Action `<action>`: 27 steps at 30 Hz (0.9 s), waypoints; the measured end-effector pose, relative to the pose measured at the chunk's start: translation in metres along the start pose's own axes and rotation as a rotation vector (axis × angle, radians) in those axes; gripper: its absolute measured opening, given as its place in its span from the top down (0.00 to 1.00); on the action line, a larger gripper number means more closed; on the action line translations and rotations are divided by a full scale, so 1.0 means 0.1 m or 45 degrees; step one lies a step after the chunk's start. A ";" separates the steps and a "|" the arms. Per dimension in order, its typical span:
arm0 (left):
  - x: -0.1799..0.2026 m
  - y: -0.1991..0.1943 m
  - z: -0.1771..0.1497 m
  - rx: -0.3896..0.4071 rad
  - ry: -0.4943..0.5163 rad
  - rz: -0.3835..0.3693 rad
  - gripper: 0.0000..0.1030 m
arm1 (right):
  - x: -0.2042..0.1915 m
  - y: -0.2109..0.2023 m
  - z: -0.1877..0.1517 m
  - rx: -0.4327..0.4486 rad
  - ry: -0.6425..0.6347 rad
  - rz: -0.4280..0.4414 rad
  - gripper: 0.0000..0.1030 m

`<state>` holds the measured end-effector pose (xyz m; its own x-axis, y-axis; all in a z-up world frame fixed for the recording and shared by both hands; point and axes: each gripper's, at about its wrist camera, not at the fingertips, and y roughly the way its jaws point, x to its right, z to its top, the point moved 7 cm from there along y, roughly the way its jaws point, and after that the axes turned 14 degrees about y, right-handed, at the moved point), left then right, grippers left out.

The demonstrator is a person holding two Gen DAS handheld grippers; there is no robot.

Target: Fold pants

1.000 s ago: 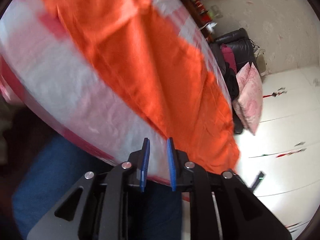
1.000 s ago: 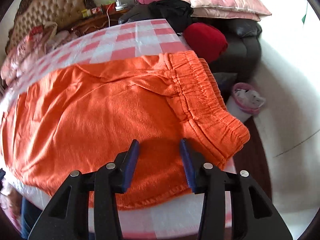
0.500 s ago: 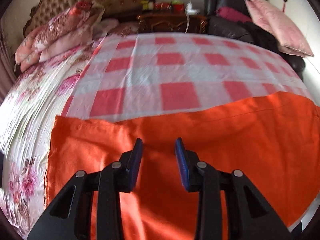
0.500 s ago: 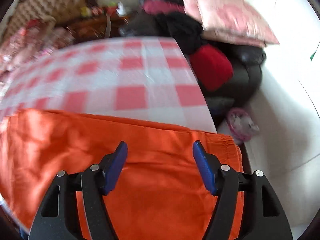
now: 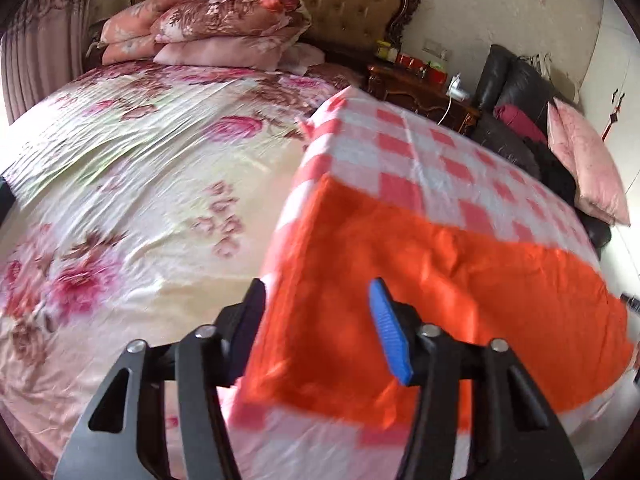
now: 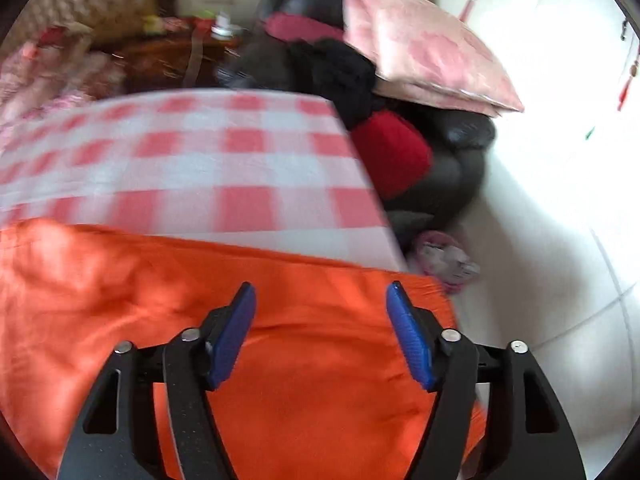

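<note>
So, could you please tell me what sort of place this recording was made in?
Most likely a home bedroom: a bed with a tufted headboard, stacked floral pillows, and a wooden nightstand beside it.

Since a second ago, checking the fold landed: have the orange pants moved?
Yes. The orange pants lay spread across the checkered cloth, waistband showing; now folded, they cover only its near strip.

Black left gripper point(image 5: 318, 330), right gripper point(image 6: 320, 336): blue ribbed fingers point(image 6: 408, 338), silver screws.
</note>
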<state>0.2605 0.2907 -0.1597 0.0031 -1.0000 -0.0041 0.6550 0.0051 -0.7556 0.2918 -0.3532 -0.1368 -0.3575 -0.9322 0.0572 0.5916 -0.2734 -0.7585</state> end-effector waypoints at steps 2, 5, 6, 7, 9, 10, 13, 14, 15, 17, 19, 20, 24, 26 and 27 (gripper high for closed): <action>-0.02 -0.13 -0.21 -0.026 0.066 0.004 0.61 | -0.32 -0.22 -0.13 0.006 -0.049 0.098 0.34; 0.03 -0.23 -0.40 -0.033 0.123 0.005 0.63 | -0.79 -0.47 -0.31 -0.006 -0.115 0.233 0.33; 0.03 -0.23 -0.42 -0.031 0.138 0.014 0.66 | -0.98 -0.55 -0.39 -0.014 -0.138 0.276 0.33; 0.04 -0.20 -0.42 -0.025 0.142 0.008 0.68 | -1.19 -0.60 -0.47 -0.034 -0.167 0.324 0.33; 0.05 -0.10 -0.43 -0.039 0.117 -0.002 0.70 | -1.57 -0.71 -0.64 -0.064 -0.229 0.408 0.33; 0.08 -0.06 -0.40 -0.042 0.122 -0.001 0.75 | -1.70 -0.75 -0.70 -0.081 -0.256 0.422 0.33; 0.10 0.01 -0.40 -0.050 0.137 0.016 0.80 | -2.11 -0.88 -0.96 -0.135 -0.317 0.510 0.33; 0.09 -0.01 -0.39 -0.034 0.141 0.049 0.80 | -2.21 -0.92 -1.03 -0.145 -0.333 0.531 0.33; 0.08 -0.04 -0.36 -0.016 0.135 0.050 0.80 | -2.31 -0.97 -1.10 -0.153 -0.351 0.552 0.33; 0.04 -0.02 -0.34 -0.026 0.106 0.025 0.80 | -2.46 -1.02 -1.22 -0.179 -0.372 0.584 0.33; 0.03 0.02 -0.33 -0.042 0.112 0.037 0.80 | -2.58 -1.03 -1.32 -0.214 -0.380 0.605 0.33; 0.05 0.04 -0.32 -0.044 0.117 0.015 0.80 | -2.65 -1.04 -1.37 -0.229 -0.388 0.612 0.33; 0.17 0.09 -0.32 -0.073 0.223 0.054 0.93 | -2.87 -1.14 -1.58 -0.248 -0.464 0.660 0.33; 0.15 0.02 -0.28 -0.056 0.203 0.046 0.94 | -2.94 -1.16 -1.66 -0.242 -0.507 0.657 0.32; 0.12 -0.04 -0.26 -0.040 0.187 0.050 0.94 | -2.97 -1.15 -1.70 -0.250 -0.520 0.654 0.32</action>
<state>0.2385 0.2791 -0.1738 -0.0836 -0.9883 -0.1279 0.6323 0.0466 -0.7733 0.2072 -0.0048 -0.1763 0.2578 -0.9573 -0.1304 0.4574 0.2399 -0.8563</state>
